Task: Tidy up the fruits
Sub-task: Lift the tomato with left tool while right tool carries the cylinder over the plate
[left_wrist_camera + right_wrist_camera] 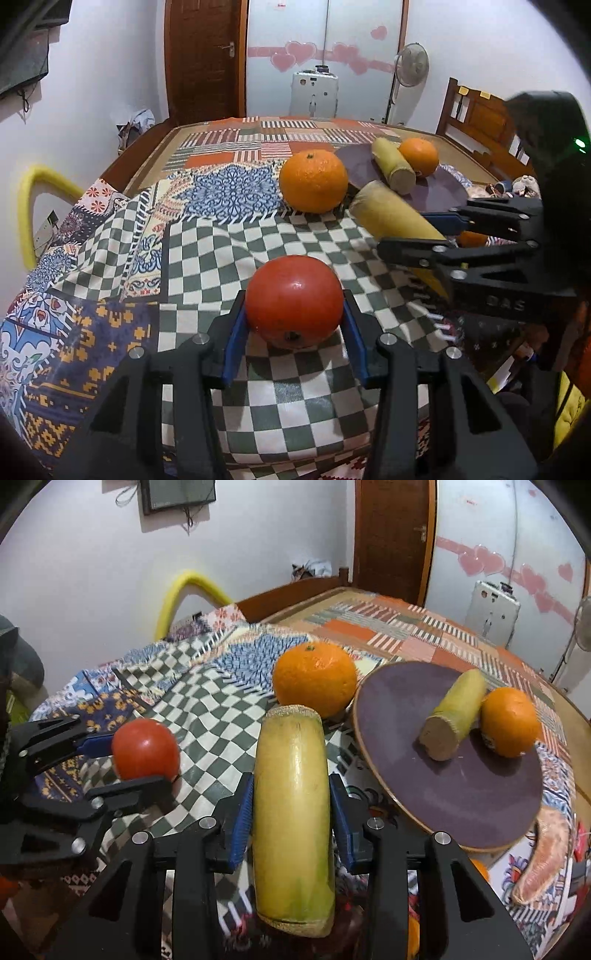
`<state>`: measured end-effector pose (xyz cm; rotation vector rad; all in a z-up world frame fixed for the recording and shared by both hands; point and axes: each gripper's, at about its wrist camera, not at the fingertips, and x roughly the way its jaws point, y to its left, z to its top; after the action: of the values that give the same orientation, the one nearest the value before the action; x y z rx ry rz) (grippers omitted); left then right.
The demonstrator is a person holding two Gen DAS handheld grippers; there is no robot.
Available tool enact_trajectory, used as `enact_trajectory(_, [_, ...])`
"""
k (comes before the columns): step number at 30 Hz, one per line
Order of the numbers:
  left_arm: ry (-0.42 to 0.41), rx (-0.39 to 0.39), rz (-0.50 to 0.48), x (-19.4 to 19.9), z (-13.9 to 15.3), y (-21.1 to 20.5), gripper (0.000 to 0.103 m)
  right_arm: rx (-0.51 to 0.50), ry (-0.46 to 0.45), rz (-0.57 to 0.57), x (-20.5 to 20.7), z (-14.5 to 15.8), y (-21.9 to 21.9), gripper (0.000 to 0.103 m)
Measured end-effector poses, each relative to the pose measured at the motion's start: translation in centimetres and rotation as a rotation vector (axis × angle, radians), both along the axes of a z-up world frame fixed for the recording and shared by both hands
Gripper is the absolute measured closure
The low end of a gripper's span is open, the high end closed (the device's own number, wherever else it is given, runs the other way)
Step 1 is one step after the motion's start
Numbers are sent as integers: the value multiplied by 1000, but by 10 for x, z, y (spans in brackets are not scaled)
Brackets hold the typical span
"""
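The left gripper point(294, 321) pinches a red tomato point(294, 301) between its blue pads, stem scar turned back toward the camera, over the checked part of the quilt point(207, 243) and well short of the plate point(461, 797). The right gripper point(291, 812) clamps a long yellow stalk point(291, 812) across its middle; its long axis runs along the fingers, one cut end pointing ahead toward the big orange point(315, 679), the other back toward the camera. The big orange sits on the quilt just beside the plate's left rim, stem end up. On the plate lie a shorter stalk point(452, 720), its cut end facing the near left, and a small orange point(509, 722) touching its right side.
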<state>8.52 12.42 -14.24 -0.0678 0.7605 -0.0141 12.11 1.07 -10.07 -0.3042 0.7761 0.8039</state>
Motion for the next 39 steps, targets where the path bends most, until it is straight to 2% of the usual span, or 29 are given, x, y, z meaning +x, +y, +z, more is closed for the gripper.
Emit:
enact_trajectory(10, [-73,-1,-13,11,37,-17,56,88,-94,-52,-5,46,-33,67])
enact_trajectory(18, [-95,-5,-38,34,54,-35,56,120,-148,-129,8,64,-60,67])
enact_trajectory(27, [-81,-7,-71,72,58,-53,56,132,-152,-188,35,54,-74,67])
enact_trajectory(39, [-13,11,-97,128,38,-71,56,146,-92,-184,71,29,-74,67])
